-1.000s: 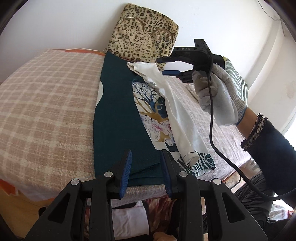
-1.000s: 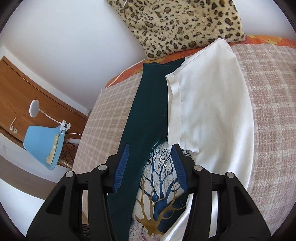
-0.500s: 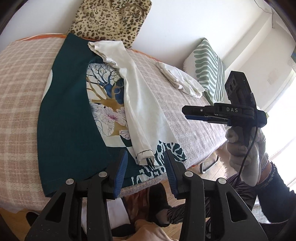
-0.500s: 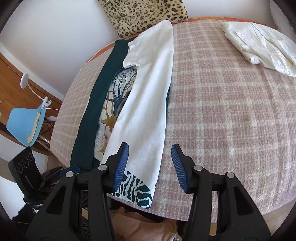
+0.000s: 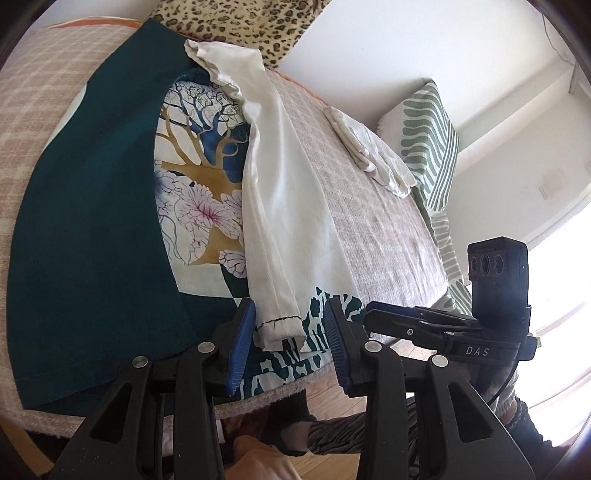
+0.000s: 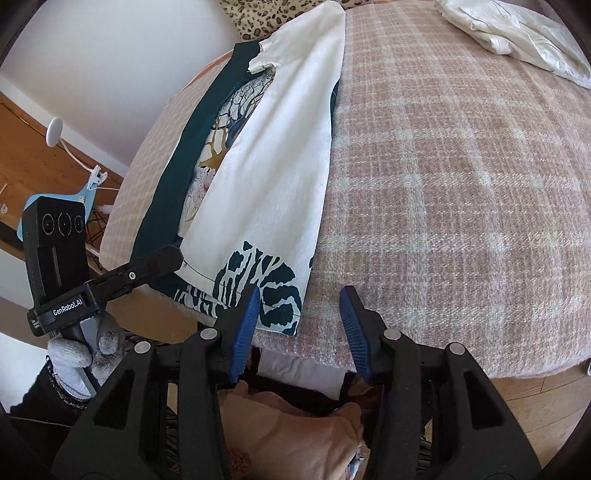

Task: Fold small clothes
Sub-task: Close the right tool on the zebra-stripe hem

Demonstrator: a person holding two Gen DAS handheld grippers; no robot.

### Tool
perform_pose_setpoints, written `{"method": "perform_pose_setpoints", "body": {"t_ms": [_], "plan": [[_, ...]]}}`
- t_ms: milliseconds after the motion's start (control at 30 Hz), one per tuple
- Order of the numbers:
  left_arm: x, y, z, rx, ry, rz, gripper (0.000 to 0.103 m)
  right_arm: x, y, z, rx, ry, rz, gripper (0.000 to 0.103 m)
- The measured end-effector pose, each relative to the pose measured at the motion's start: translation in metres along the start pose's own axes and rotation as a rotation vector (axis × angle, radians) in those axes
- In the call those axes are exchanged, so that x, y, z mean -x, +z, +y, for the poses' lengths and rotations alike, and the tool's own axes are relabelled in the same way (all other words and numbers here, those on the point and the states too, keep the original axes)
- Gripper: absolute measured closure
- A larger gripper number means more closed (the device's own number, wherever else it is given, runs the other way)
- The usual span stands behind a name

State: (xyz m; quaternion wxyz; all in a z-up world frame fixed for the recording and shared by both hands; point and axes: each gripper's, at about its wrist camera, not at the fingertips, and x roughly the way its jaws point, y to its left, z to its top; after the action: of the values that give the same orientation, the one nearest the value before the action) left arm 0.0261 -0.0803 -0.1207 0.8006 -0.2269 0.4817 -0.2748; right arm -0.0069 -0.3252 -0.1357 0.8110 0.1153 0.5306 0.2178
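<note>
1. My left claw (image 5: 291, 343) is closing, its blue pads (image 5: 242, 339) apart and pressing on nothing; the cuff of the white sleeve (image 5: 280, 328) lies between them at the tips.
2. That sleeve belongs to the printed garment (image 5: 199, 192), which stretches away ahead of my left claw, up the bed toward the leopard cushion (image 5: 240, 22). Its dark green panel (image 5: 92, 203) lies to the claw's left, folded over the tree-and-flower print.
3. My right claw (image 6: 299, 328) is closing too, with nothing pinched. Its left pad (image 6: 245, 325) sits over the garment's hem corner (image 6: 273, 295), the one with the dark leaf pattern; its right pad hangs over the bare checked bedcover (image 6: 461, 184).
4. From my right claw, the garment runs ahead and to the left, the white side uppermost.
5. A second, crumpled white garment (image 6: 517, 33) lies well ahead and to the right of my right claw, apart from the first, near the striped green pillow (image 5: 432, 140).
6. The two claws sit close together at the near edge of the bed, the left one to the left of the right, held in my gloved hand (image 6: 81, 358).
</note>
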Motion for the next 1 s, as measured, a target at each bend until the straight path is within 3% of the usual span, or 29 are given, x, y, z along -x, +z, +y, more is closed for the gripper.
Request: {"method": "perform_pose_setpoints", "body": {"t_ms": [33, 67, 100, 200, 433, 667, 767, 833, 933, 1000], "plan": [[-0.001, 0.000, 0.003, 0.014, -0.013, -0.008, 0.088, -0.001, -0.001, 0.002, 0.013, -0.007, 0.001, 0.066], [-0.002, 0.000, 0.005, 0.019, -0.020, -0.007, 0.094, -0.002, -0.002, 0.003, 0.019, -0.009, 0.008, 0.080], [-0.003, 0.000, 0.004, 0.012, -0.011, -0.010, 0.095, -0.004, -0.003, 0.004, 0.023, -0.013, 0.018, 0.090], [-0.005, -0.002, -0.001, -0.047, 0.016, -0.026, 0.098, -0.006, -0.004, 0.010, 0.054, -0.053, 0.014, 0.096], [0.018, -0.008, -0.003, -0.053, 0.025, -0.103, 0.099, 0.009, -0.002, 0.017, 0.082, -0.019, -0.031, 0.100], [-0.004, -0.023, -0.006, -0.091, 0.067, -0.042, 0.099, -0.004, -0.007, 0.017, 0.126, -0.117, 0.028, 0.100], [-0.006, -0.020, 0.000, -0.076, 0.073, -0.033, 0.099, -0.001, -0.006, 0.013, 0.120, -0.116, 0.028, 0.100], [-0.003, -0.018, 0.001, -0.062, 0.075, -0.014, 0.092, -0.001, -0.006, 0.012, 0.121, -0.122, 0.034, 0.100], [0.017, -0.013, 0.002, -0.047, 0.112, -0.021, 0.088, 0.005, -0.008, 0.016, 0.137, -0.149, 0.023, 0.100], [0.044, -0.010, 0.006, -0.072, 0.139, -0.071, 0.087, 0.014, -0.008, 0.013, 0.131, -0.152, -0.004, 0.100]]}}
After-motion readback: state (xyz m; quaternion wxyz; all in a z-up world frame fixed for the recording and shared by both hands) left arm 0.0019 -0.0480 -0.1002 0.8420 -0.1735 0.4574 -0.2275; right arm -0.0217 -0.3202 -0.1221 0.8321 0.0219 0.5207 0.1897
